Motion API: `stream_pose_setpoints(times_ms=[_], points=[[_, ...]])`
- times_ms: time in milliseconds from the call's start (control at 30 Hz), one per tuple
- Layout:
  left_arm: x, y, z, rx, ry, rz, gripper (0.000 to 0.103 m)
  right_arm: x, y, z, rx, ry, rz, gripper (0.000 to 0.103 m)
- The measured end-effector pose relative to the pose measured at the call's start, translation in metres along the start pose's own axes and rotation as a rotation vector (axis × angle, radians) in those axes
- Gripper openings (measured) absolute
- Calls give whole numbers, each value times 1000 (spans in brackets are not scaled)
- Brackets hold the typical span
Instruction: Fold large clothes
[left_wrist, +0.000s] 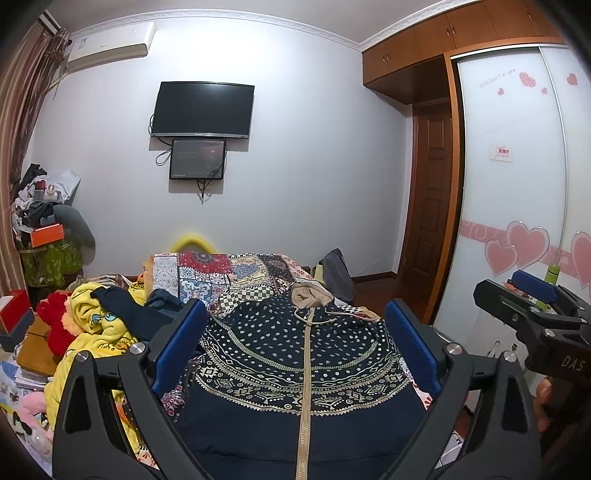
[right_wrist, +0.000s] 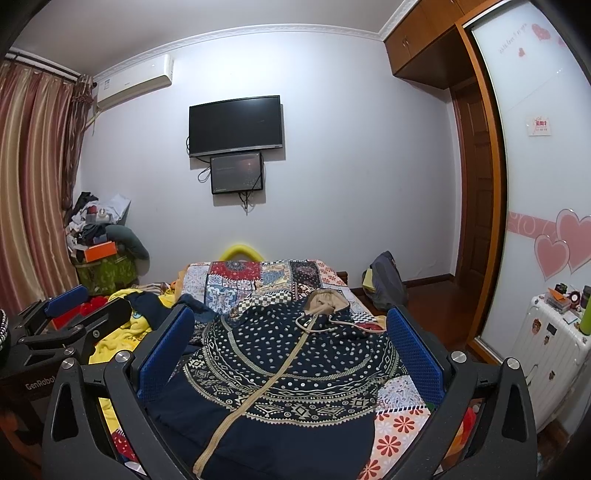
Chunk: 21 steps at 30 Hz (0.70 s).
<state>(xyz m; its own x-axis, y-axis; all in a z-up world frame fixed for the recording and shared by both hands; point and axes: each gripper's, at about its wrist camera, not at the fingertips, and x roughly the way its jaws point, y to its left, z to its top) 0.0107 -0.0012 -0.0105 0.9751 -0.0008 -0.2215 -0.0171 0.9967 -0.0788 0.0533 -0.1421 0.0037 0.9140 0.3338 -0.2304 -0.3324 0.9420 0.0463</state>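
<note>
1. On the bed, atop a patchwork quilt, the hooded jacket is spread face up, hood pointing toward the far wall and zipper closed down the middle.
2. The jacket is seen to be dark navy with a pale dotted and diamond pattern; the fabric looks thick, so folds are judged likely to spring back unless pressed.
3. Both tongs hover above the hem end: the left tongs are spread wide and grip nothing, and the right tongs are likewise spread wide and empty.
4. The sleeves cannot be made out clearly; they should be located before any fold is begun.
5. A good first fold is judged to need each of the tongs closed on one side edge near the hem, both layers caught together.
6. The drawstrings should be tucked inward so they are not trapped.
7. A heap of yellow clothes lies just beside the jacket's left side; snagging it should be avoided.
</note>
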Motion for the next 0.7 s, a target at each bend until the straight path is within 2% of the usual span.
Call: stream_pose_setpoints(times_ms=[700], points=[[-1, 0, 2, -6, -9, -1, 99, 1, 1, 0, -1, 2, -3, 103]])
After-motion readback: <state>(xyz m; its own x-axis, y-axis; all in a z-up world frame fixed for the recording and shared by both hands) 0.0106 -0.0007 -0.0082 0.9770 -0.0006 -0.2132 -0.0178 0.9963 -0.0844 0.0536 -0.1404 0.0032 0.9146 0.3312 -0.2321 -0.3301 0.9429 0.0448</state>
